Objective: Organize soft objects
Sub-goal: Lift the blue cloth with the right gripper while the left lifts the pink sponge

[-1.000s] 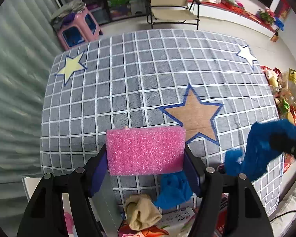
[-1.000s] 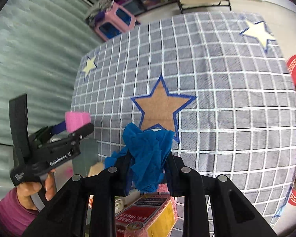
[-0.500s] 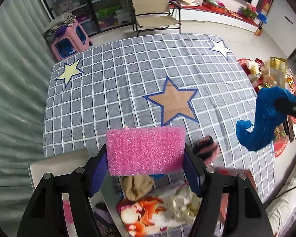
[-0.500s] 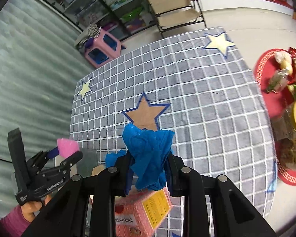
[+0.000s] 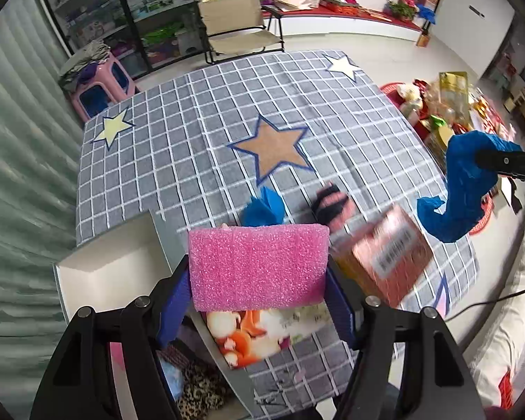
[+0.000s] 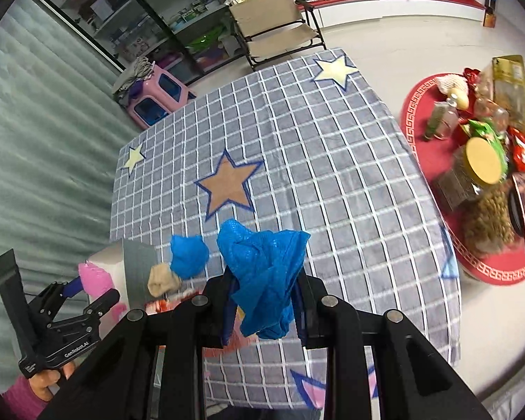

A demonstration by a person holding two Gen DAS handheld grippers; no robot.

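My left gripper (image 5: 259,280) is shut on a pink sponge (image 5: 257,266) and holds it high above the near edge of the checked table. It also shows in the right wrist view (image 6: 94,280). My right gripper (image 6: 262,301) is shut on a crumpled blue cloth (image 6: 266,273), which hangs to the right in the left wrist view (image 5: 462,189). A second blue cloth (image 5: 264,206), a black and pink sock (image 5: 332,204) and a beige sock (image 6: 162,280) lie on the table. A white open box (image 5: 105,269) stands below the sponge at the left.
A pink carton (image 5: 388,259) and a printed picture box (image 5: 255,332) lie at the table's near edge. Leopard-print fabric (image 5: 199,395) sits in a compartment below. A red tray of snacks (image 6: 479,161) is on the floor at the right. A folding chair (image 5: 241,24) and a pink stool (image 5: 98,87) stand beyond the table.
Both grippers have risen, so the table looks smaller and farther. The white box, second blue cloth, black and pink sock and pink carton have come into view. Both grips are unchanged.
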